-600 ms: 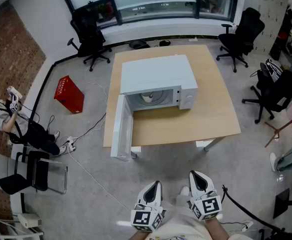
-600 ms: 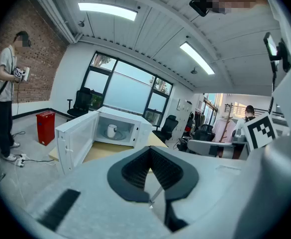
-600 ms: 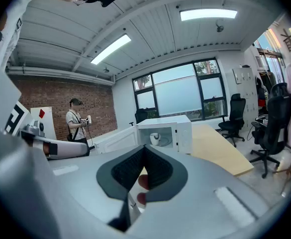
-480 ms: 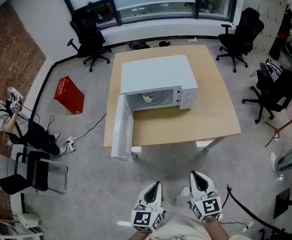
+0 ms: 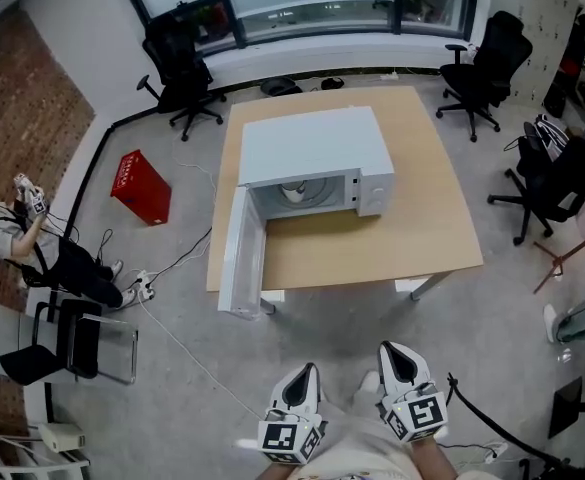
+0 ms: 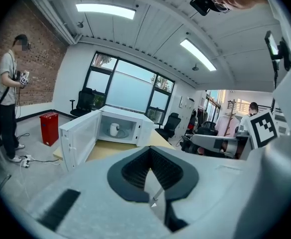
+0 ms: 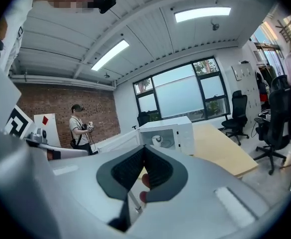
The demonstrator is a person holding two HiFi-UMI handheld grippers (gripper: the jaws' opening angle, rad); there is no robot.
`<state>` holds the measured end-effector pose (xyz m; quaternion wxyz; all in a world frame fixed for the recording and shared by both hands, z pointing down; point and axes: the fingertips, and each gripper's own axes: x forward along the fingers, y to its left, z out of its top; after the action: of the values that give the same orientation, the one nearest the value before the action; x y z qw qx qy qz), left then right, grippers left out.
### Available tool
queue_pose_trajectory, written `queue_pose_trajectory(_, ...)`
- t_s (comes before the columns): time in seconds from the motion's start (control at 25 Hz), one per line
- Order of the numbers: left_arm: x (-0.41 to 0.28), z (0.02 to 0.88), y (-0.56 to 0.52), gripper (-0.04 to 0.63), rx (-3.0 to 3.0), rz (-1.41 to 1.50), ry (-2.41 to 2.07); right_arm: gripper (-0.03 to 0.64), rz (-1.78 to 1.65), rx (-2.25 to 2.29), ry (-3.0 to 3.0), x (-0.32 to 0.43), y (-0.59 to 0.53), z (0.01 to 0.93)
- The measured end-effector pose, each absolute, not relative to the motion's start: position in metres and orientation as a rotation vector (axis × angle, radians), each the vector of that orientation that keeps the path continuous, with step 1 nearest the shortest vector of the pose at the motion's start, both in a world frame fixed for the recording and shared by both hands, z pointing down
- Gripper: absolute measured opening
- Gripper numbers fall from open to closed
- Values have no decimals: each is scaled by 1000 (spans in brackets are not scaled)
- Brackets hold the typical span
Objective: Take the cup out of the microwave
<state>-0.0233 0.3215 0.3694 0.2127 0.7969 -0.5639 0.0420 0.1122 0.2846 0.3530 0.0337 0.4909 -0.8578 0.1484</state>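
A white microwave [image 5: 312, 153] stands on a wooden table [image 5: 412, 228], its door [image 5: 240, 253] swung open to the left. Inside it, on the turntable, sits a white cup [image 5: 292, 190], which also shows in the left gripper view [image 6: 114, 130] and the right gripper view [image 7: 156, 140]. Both grippers are far from the table, down at the near edge of the head view. The left gripper [image 5: 306, 376] [image 6: 149, 169] is shut with nothing in it. The right gripper [image 5: 393, 356] [image 7: 144, 169] also looks shut and empty.
Bare floor lies between me and the table, with cables [image 5: 172, 348] running across it. A red box [image 5: 140, 188] sits left of the table. A person [image 5: 22, 238] stands at the far left by a black chair [image 5: 72, 343]. Office chairs [image 5: 482, 68] ring the room.
The head view has shifted slightly, so the table sits a little higher in the picture. Both grippers stay low at the near edge, still shut.
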Motion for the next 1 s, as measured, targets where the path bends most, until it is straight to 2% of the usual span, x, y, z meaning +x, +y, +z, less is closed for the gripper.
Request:
queue_pose_trajectory(0.48, 23, 368, 315, 5, 2196, 162, -1717, 6, 419, 1409, -2697, 165, 263, 364)
queue_pose_trajectory(1.0, -8, 367, 215, 5, 2214, 181, -1738, 6, 423, 1308, -2688, 116, 172, 374)
